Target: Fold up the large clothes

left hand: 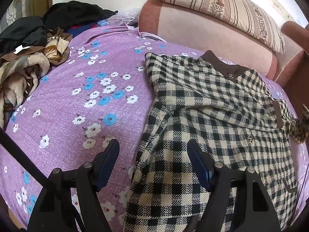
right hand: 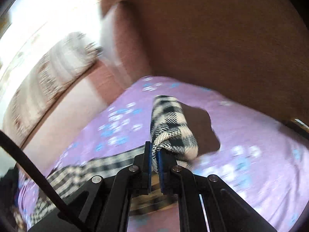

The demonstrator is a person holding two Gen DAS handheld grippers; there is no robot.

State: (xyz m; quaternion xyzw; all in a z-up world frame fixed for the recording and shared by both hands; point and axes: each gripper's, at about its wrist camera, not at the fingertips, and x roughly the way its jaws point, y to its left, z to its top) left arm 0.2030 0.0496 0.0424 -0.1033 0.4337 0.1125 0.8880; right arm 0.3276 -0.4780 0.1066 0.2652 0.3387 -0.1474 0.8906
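A black-and-cream checked jacket (left hand: pixel 212 119) with a brown collar lies on the purple flowered bedsheet (left hand: pixel 81 100), right of centre in the left wrist view. My left gripper (left hand: pixel 153 145) is open and empty, its jaws standing over the jacket's left edge. In the blurred right wrist view my right gripper (right hand: pixel 154 150) is shut on a bunched part of the checked jacket (right hand: pixel 171 127) and holds it above the sheet (right hand: pixel 251 135). The rest of the jacket trails down to the lower left.
A heap of brown patterned and black clothes (left hand: pixel 29 54) lies at the sheet's far left. A pink sofa back (left hand: pixel 202 31) with a striped cushion (left hand: pixel 231 9) runs along the far side. A brown armrest (right hand: pixel 222 38) rises close to the right gripper.
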